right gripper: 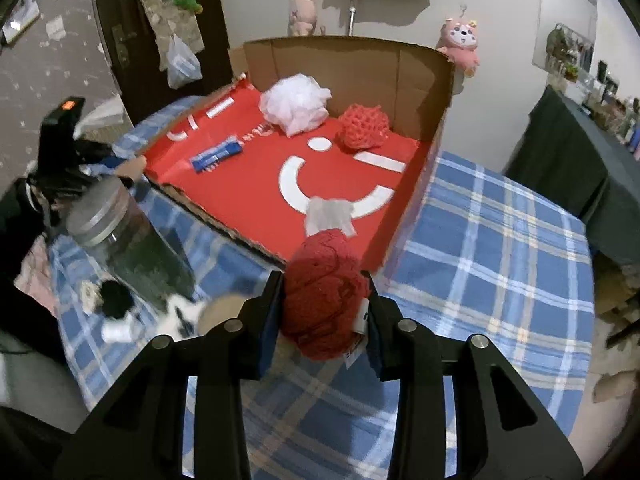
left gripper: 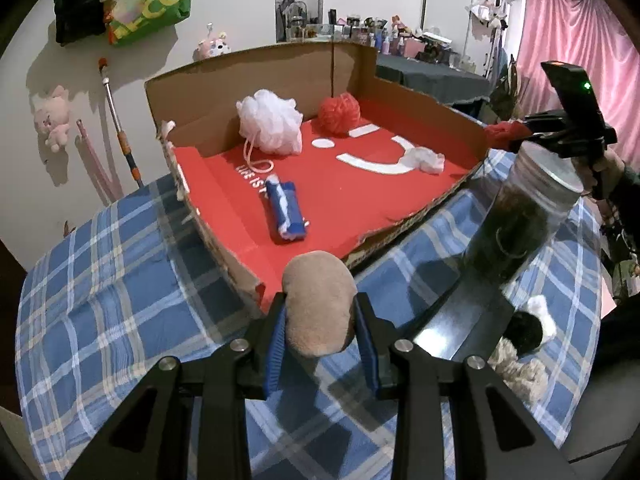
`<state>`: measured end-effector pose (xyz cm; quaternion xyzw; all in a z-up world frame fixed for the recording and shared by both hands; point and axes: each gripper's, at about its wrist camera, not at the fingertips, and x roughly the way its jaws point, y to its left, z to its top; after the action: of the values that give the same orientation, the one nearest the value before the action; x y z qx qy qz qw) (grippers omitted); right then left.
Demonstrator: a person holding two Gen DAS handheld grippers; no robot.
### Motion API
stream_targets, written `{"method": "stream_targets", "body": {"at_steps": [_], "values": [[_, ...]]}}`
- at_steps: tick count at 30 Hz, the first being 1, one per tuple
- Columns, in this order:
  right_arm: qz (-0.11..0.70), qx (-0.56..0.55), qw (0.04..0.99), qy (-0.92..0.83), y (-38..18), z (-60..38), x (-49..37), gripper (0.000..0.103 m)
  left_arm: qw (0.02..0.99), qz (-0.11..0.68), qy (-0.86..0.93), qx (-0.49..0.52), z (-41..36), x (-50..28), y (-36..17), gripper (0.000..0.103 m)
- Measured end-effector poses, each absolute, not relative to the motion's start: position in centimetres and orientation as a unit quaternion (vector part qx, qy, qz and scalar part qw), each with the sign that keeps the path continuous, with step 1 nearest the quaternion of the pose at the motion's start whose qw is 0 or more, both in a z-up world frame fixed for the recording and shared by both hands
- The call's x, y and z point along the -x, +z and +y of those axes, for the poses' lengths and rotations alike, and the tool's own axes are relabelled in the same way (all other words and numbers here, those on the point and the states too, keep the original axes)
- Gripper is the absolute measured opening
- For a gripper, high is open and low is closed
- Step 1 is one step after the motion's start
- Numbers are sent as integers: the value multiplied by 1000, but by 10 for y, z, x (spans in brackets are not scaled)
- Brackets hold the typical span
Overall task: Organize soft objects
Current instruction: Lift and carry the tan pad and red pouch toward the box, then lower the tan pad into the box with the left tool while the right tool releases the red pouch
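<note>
Box (left gripper: 420,92) w/ 2 poufs, 1 blue roll; left hand-held gripper (left gripper: 320,320) clamps tan plush, right (right gripper: 324,312) red pouf.

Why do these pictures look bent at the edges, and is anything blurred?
Both views are fisheye, so the cardboard box bows and the corners go black. Left wrist view: glare on the jar. Right wrist view: the small toys beside the jar are smeared.

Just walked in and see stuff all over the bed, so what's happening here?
A person is sorting soft things into a cardboard box with a red floor. The left tool grips a tan plush piece; the right tool grips a red knit bundle. Already inside the box lie a white pouf, a red pouf and a blue roll.
</note>
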<state>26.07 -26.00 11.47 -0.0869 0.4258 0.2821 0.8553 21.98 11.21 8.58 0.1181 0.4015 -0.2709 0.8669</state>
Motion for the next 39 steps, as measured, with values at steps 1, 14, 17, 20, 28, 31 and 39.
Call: {"method": "stream_targets", "body": {"at_steps": [1,14,17,20,28,31,39], "values": [[425,76,854,290,116,-260,-264,34,867,400,-274,-116,111,-221,88,34],[410,-8,857,313,130,-245,-296,34,867,396,-283,-111,58,-249,110,34],[408,-28,859,308,134,-238,-308,34,863,410,-273,-114,40,-264,111,35],[405,-38,864,296,140,-229,-321,34,859,426,-261,-115,27,-280,109,35],[441,-19,867,230,135,-200,-366,34,850,467,-203,-138,6,-326,93,35],[461,4,862,209,127,-188,-380,34,847,478,-181,-146,3,-344,88,35],[520,57,839,149,95,-167,-417,34,836,501,-152,-165,-6,-382,72,39]]}}
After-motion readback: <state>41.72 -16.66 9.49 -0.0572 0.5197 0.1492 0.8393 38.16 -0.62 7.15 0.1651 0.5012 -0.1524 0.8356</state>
